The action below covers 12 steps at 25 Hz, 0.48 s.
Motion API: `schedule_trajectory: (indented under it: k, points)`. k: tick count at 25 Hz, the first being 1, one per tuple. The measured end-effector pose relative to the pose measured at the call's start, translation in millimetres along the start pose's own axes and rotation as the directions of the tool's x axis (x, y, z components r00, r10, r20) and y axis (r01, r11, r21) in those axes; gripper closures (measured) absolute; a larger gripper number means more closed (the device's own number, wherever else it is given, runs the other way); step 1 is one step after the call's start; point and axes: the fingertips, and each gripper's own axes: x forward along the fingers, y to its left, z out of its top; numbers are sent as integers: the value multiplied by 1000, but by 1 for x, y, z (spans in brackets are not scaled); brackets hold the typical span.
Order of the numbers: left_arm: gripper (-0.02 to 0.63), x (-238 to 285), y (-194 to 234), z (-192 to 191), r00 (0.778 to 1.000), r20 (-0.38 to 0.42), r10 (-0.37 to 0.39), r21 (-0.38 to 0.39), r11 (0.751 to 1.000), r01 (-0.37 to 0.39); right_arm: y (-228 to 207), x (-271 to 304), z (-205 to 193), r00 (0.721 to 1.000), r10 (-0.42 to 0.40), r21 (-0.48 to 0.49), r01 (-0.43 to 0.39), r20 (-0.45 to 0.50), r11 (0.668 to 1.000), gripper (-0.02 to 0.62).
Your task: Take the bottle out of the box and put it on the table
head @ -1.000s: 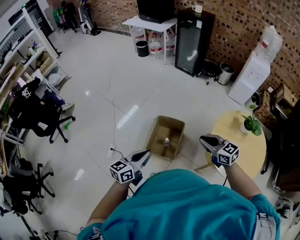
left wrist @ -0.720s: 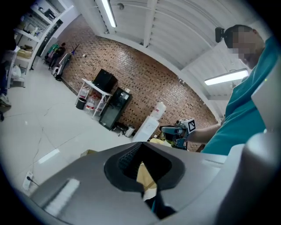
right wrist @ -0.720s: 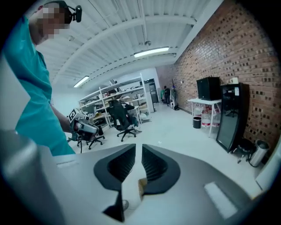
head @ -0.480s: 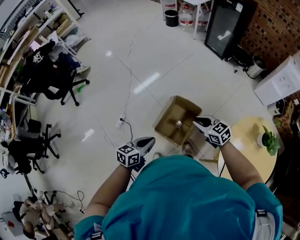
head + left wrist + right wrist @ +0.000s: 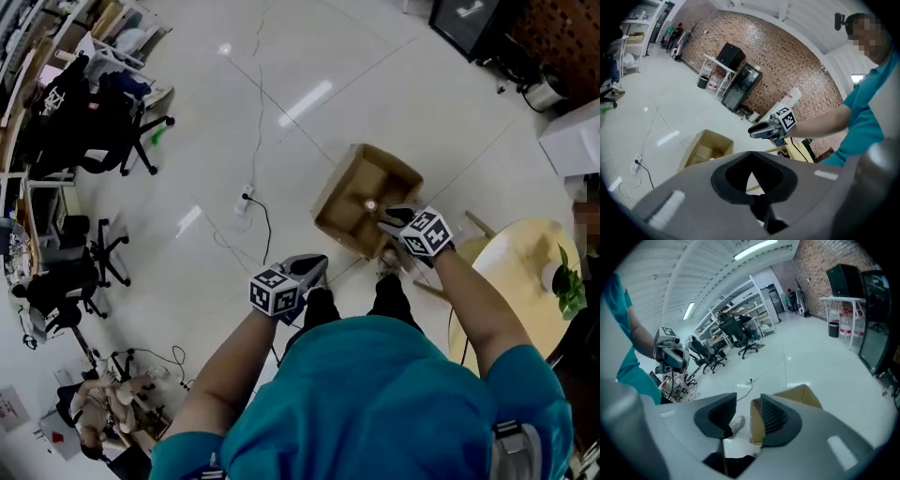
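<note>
Right now the right gripper (image 5: 748, 401) has its two grey ribbed jaws standing apart. They have just been opening, and nothing is caught between them. Through the gap show only a white shoe (image 5: 736, 424) and a wall of the open brown cardboard box (image 5: 756, 423) below.

In the head view this gripper hangs over the box's 4 o'clock rim and points toward 10 o'clock. The small bottle (image 5: 369, 204), seen from above as a pale round cap, stands inside the box on its 3 o'clock side. It is just beside the jaw tips, and whether they touch it cannot be told.

The left gripper (image 5: 751, 153) has its dark jaw tips meeting, with nothing held. It hovers at the box's 7 o'clock, well apart from it, above the glossy white floor (image 5: 375, 94).

Further out, a round light wooden table (image 5: 511, 272) stands at the box's 4 o'clock, with a green potted plant (image 5: 565, 281) near its 3 o'clock edge. A white power strip with a black cable (image 5: 247, 196) lies on the floor at the box's 9 o'clock. The person's teal shirt (image 5: 375, 403) fills the view at 6 o'clock.
</note>
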Motion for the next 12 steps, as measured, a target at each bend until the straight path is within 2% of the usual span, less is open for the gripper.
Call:
schedule_trajectory:
  k: [3, 8, 10, 12]
  points:
    - [606, 17, 54, -9, 998, -49, -39, -21, 999, 38, -27, 62, -18, 997, -14, 63, 18, -71, 998, 430]
    - [606, 35, 144, -43, 992, -87, -95, -79, 993, 88, -74, 169, -71, 969, -89, 57, 105, -232, 993, 415]
    - [606, 61, 183, -60, 989, -102, -103, -116, 989, 91, -117, 209, -103, 949, -133, 44, 152, -287, 987, 409]
    - [606, 109, 238, -96, 985, -144, -94, -169, 983, 70, -171, 265, -150, 933, -122, 60, 151, -339, 987, 399]
